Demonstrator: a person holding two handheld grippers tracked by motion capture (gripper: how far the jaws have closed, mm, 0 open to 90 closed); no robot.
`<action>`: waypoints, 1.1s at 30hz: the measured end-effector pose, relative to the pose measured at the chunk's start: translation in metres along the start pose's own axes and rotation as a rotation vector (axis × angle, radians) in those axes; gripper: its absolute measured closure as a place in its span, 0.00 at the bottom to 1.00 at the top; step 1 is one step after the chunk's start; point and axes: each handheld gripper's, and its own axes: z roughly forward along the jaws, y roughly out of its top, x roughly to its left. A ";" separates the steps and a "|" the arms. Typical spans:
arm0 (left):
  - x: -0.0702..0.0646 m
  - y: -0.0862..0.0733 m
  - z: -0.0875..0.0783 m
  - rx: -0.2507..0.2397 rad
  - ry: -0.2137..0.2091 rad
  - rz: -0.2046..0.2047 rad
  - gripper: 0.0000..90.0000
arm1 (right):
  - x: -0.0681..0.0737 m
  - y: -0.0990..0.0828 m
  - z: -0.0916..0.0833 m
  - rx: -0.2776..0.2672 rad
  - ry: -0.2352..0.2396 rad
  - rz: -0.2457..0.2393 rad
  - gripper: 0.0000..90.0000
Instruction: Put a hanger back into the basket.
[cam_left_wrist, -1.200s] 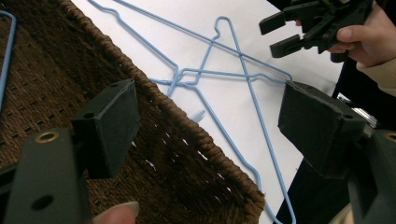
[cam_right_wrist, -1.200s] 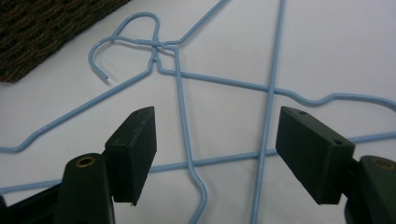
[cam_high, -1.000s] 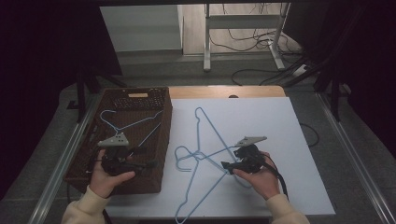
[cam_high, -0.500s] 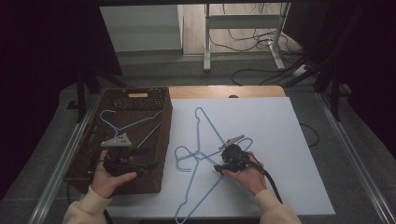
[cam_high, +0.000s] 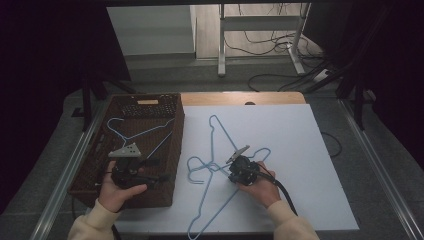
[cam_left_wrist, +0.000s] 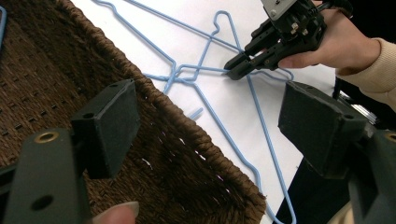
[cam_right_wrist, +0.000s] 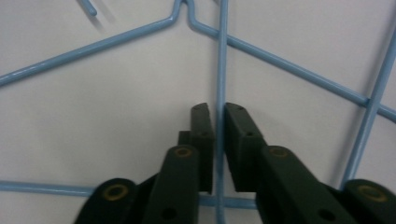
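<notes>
1. At the left of the high view, a dark woven basket (cam_high: 102, 150) sits on the tabletop (cam_high: 300, 150). One pale blue wire hanger (cam_high: 142, 134) lies inside it.
2. The left tongs (cam_high: 159, 170), held in the person's left hand (cam_high: 120, 192), hover over the near part of the basket. In the left gripper view their jaws stand wide apart with nothing between them.
3. Just right of the basket, two more blue wire hangers lie crossed on the white tabletop, their wires overlapping: a long hanger (cam_high: 212, 137) and a second hanger (cam_high: 200, 167) whose hook lies near the basket wall.
4. The right tongs (cam_high: 231, 176), held in the person's right hand (cam_high: 260, 187), are down among these crossed wires. Their jaws have just been closing, and in the right gripper view they stand almost together with a single straight blue wire (cam_right_wrist: 220, 70) running up between the pads (cam_right_wrist: 201, 140). They appear clamped on that wire.
5. Judged step: the pick-up of one hanger from the tabletop, with the grip just made.
6. Judged next move: lift slowly, because the crossed wires may snag and drag the other hanger along. Then carry it left to the basket, where the open left tongs could steady it.
</notes>
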 end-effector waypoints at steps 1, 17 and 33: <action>0.000 0.000 0.000 0.000 0.000 0.000 0.23 | 0.000 0.000 0.000 0.001 0.003 0.003 0.95; 0.001 0.000 -0.002 -0.006 0.004 0.002 0.23 | -0.017 -0.007 -0.031 -0.115 0.115 0.086 0.97; -0.001 0.001 0.002 -0.008 0.007 0.015 0.24 | -0.037 -0.030 -0.087 -0.314 0.221 0.188 0.98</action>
